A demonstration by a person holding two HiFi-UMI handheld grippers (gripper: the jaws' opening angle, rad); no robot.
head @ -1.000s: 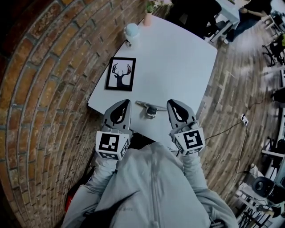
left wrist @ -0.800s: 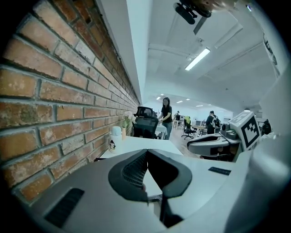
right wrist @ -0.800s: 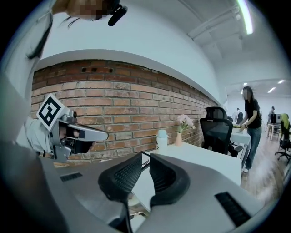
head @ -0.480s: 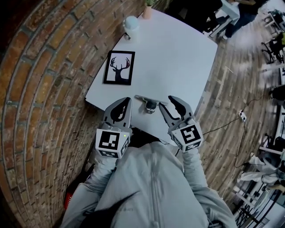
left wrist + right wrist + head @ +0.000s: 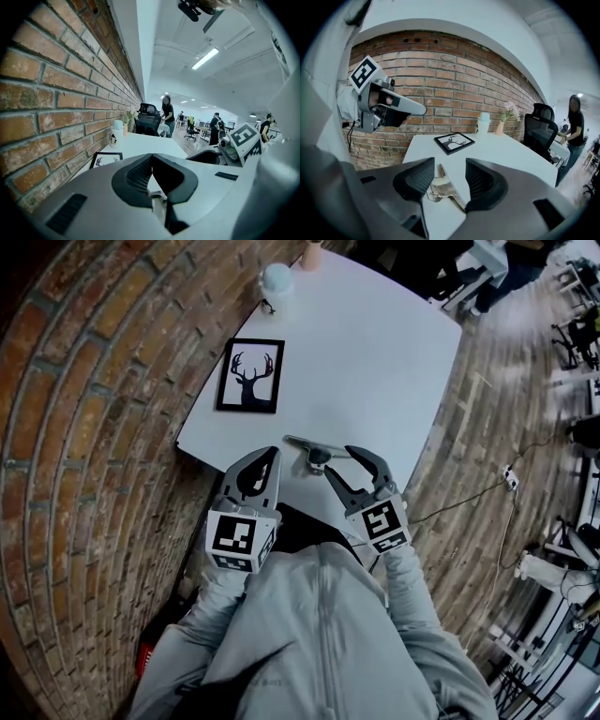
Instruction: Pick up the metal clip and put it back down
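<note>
The metal clip (image 5: 315, 453) lies flat on the white table (image 5: 375, 352) near its front edge. In the right gripper view the clip (image 5: 442, 186) shows low between the two dark pads, and neither pad touches it. My right gripper (image 5: 339, 463) is open just right of the clip; its jaws have just been opening. My left gripper (image 5: 265, 457) hangs left of the clip over the table's front edge, its jaws meeting at the tips (image 5: 151, 157) with nothing in them. Each gripper shows in the other's view: the right gripper's marker cube (image 5: 244, 140), the left gripper (image 5: 379, 101).
A black-framed deer picture (image 5: 249, 374) lies beyond the clip near the brick wall (image 5: 84, 427). A white bottle (image 5: 277, 282) and a pink vase (image 5: 311, 253) stand at the table's far corner. Chairs and people are in the room beyond.
The right gripper's jaws went from shut to open; it rolled and came down closer to the clip. The left gripper sank slightly. The clip has not moved on the table.
</note>
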